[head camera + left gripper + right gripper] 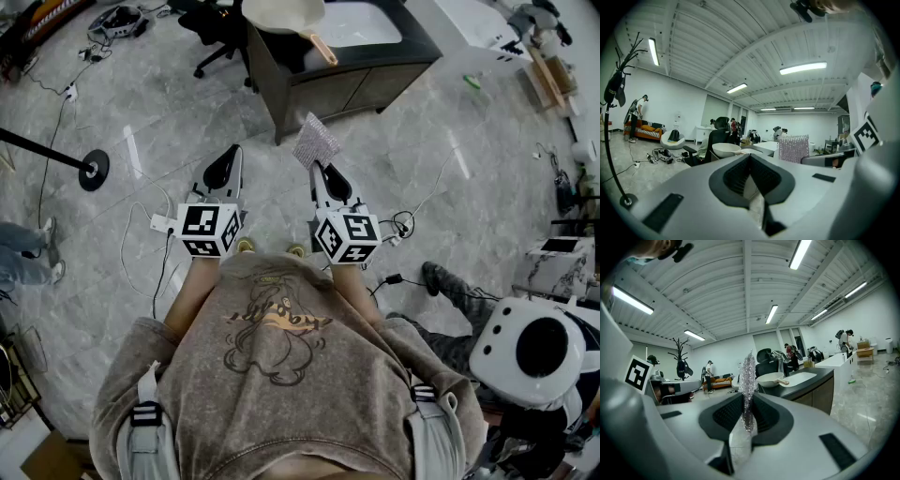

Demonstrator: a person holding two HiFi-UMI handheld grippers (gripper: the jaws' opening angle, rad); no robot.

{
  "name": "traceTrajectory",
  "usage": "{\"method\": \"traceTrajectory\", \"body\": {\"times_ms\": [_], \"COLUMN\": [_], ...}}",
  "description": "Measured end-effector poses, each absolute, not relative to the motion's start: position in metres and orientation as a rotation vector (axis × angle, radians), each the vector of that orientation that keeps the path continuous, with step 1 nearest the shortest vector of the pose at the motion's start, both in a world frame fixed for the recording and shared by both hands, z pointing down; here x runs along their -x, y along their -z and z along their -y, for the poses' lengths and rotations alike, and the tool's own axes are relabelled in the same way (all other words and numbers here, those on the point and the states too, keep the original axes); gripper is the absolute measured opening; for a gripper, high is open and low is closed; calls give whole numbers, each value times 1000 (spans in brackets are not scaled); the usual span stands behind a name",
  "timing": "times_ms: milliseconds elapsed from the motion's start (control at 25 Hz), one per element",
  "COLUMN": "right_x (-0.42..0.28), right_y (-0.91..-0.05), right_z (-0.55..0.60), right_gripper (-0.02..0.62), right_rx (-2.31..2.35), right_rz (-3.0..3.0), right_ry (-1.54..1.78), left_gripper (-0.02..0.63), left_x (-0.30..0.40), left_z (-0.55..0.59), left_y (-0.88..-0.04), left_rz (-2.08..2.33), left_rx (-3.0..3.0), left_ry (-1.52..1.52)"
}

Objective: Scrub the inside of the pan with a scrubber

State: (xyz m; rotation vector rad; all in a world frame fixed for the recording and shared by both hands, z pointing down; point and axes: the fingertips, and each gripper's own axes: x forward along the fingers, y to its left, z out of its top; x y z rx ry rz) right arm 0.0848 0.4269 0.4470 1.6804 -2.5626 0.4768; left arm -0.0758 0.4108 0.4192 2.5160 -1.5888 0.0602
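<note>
Pinching silvery scrubber (316, 142) upright in right tongs (318, 169), over floor | keeping left tongs (229, 153) closed tight on nothing, alongside right | leaving pale pan (282, 13) on dark table (356, 89) beside sink, well apart from both tongs

The room is bright and evenly lit by long strip lights (771, 314) on the white ceiling (717, 282) above the dark counter (813, 379); the tubes burn out to plain white. In front of the counter the grey stone floor (394, 178) shows pale streaks of glare and only faint, soft shadows. Both gripper views bulge and curve toward black corners, and whatever sits nearest the lens is blurred.
</note>
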Motion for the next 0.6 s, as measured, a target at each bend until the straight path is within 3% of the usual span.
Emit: {"method": "traceTrajectory", "body": {"times_ms": [600], "right_x": [-78], "right_y": [-446], "right_z": [-426], "right_gripper": [80], "right_rx": [-1743], "right_rz": [2577], "right_ry": [-520], "left_gripper": [17], "left_x": [86], "left_z": [-398], "left_y": [-427], "left_rz": [1530], "left_rx": [-2528], "left_ry": [-71]}}
